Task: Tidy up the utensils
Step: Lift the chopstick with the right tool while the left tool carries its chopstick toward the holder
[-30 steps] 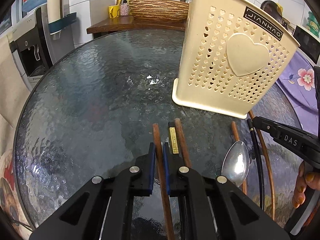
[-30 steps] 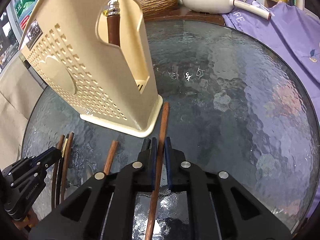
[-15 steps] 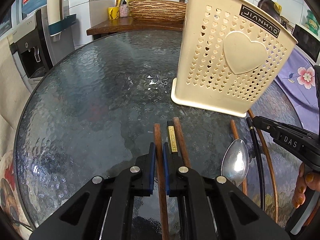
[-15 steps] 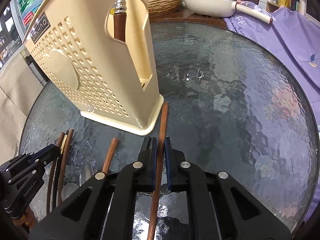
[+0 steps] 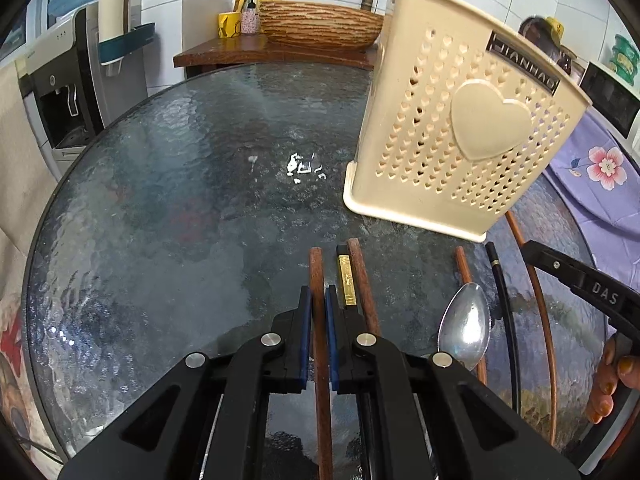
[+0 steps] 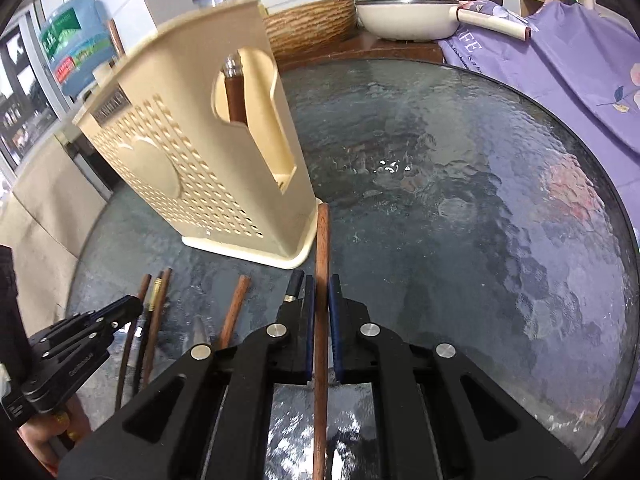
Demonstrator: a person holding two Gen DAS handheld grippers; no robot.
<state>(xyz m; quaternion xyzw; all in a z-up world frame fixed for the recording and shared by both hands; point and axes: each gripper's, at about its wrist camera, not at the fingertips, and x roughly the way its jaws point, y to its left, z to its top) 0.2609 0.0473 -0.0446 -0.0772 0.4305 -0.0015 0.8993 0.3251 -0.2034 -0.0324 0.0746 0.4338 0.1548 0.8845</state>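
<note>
Mid-sort at the glass surface (image 5: 168,184): I have the left tongs (image 5: 318,320) pinching one wooden chopstick (image 5: 316,276) and the right tongs (image 6: 321,312) pinching another wooden chopstick (image 6: 322,248), each stick running out ahead between the blue pads and neither yet in the cream utensil holder (image 5: 460,120) standing toward the far edge of the surface. By my reckoning the job is only begun: at least one wood-handled utensil (image 6: 234,96) stands in the holder, while near the front edge a gold-banded chopstick (image 5: 346,280), a metal spoon (image 5: 466,328), a black chopstick (image 5: 506,304) and several more brown sticks lie loose, all waiting their turn. The right wrist view alone gives the holder's cut-out side, the handle inside it and a shiny utensil bowl above its rim; the left wrist view alone gives the heart-embossed face and the spoon's bowl in full. Each camera catches the other tongs at its margin.
</note>
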